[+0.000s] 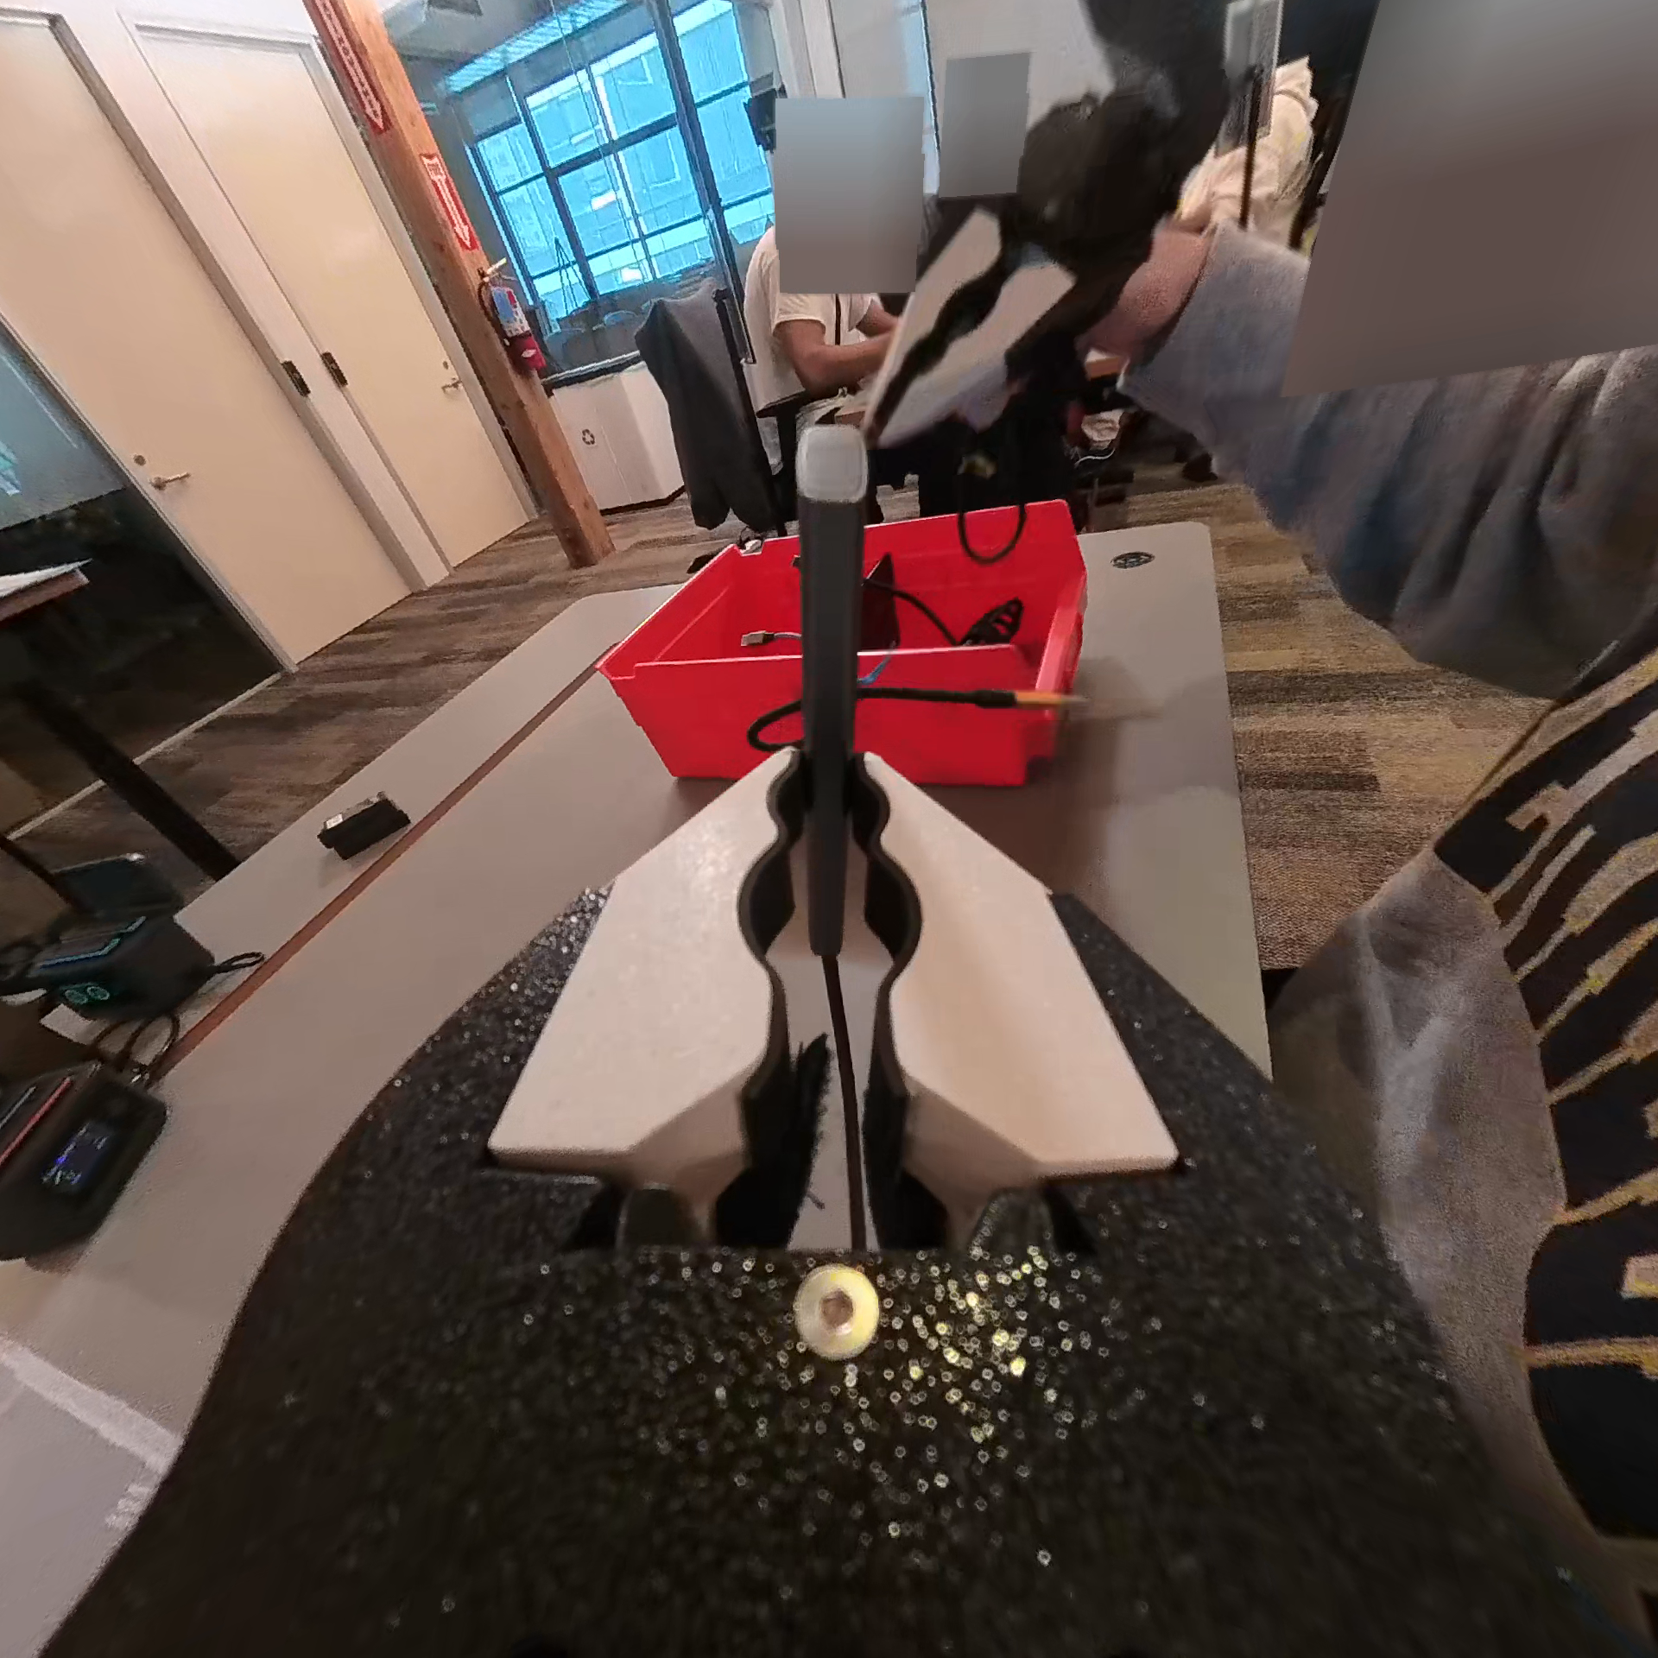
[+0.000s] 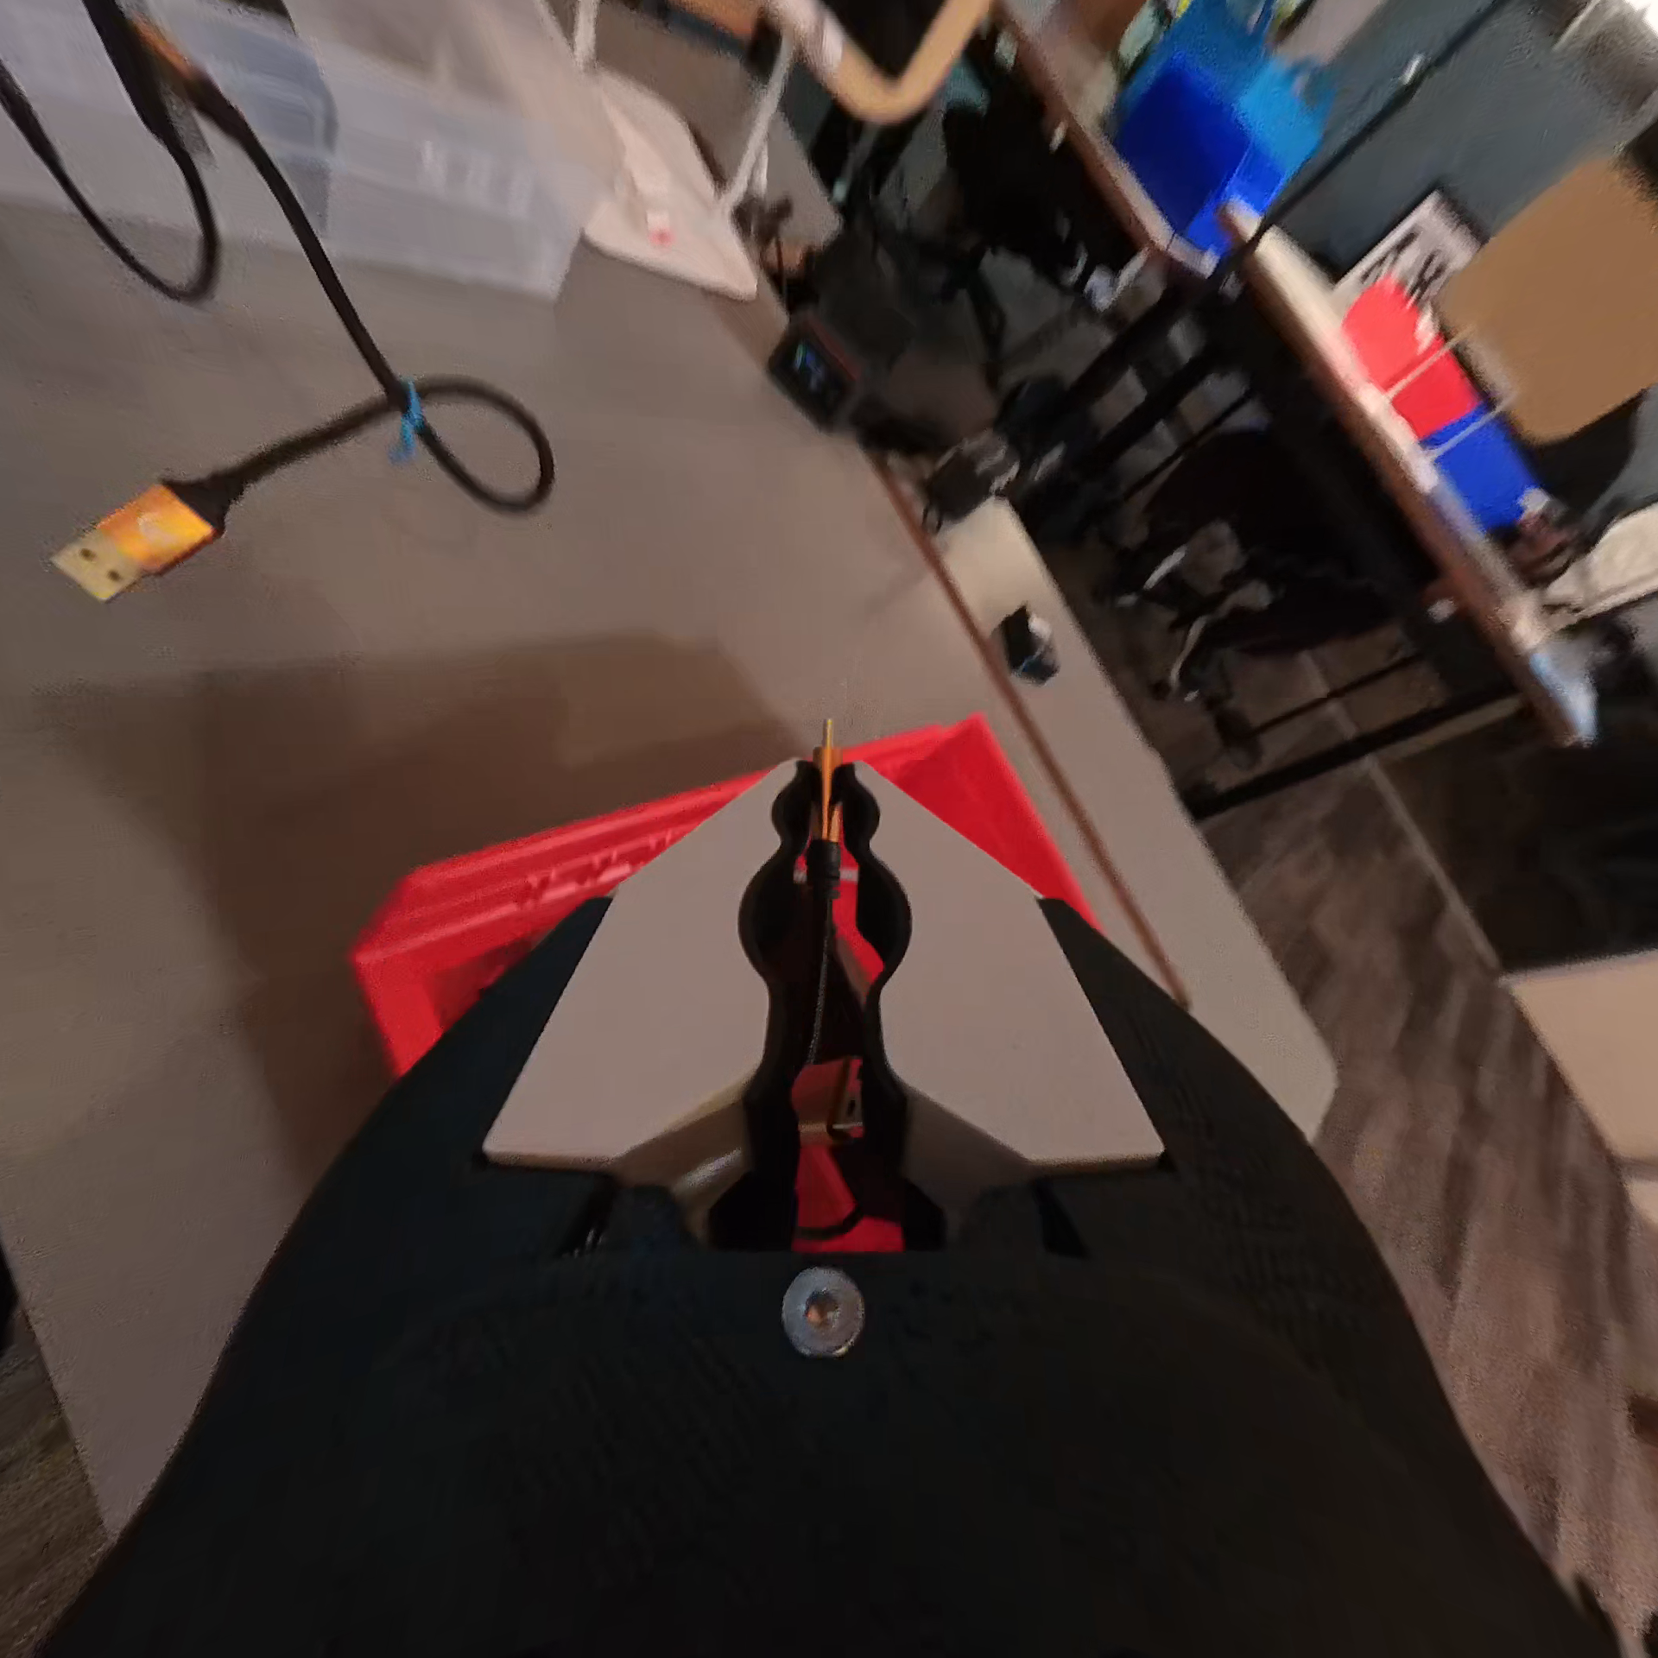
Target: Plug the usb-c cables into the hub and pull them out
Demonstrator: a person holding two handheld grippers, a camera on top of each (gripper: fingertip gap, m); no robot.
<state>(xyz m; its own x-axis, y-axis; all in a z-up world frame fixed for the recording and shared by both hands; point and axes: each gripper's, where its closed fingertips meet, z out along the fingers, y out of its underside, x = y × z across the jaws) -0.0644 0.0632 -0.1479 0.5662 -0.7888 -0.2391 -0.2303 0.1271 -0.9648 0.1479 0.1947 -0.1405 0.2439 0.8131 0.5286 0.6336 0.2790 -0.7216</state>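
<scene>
My left gripper is shut on a slim dark hub and holds it upright, grey end up, its thin cable running back between the fingers. My right gripper is shut on the orange USB-C plug of a black braided cable. Its tip pokes out past the fingertips. The cable's other end, an orange USB-A plug, dangles to the left and also shows in the left wrist view. In the left wrist view, the right gripper is blurred, just right of the hub's top.
A red bin holding more cables stands on the grey table, under my right gripper. A small black block lies to the left. Screened devices sit at the table's left edge. A person sits on a chair behind. My right fingertips sit around 25 cm from my left ones.
</scene>
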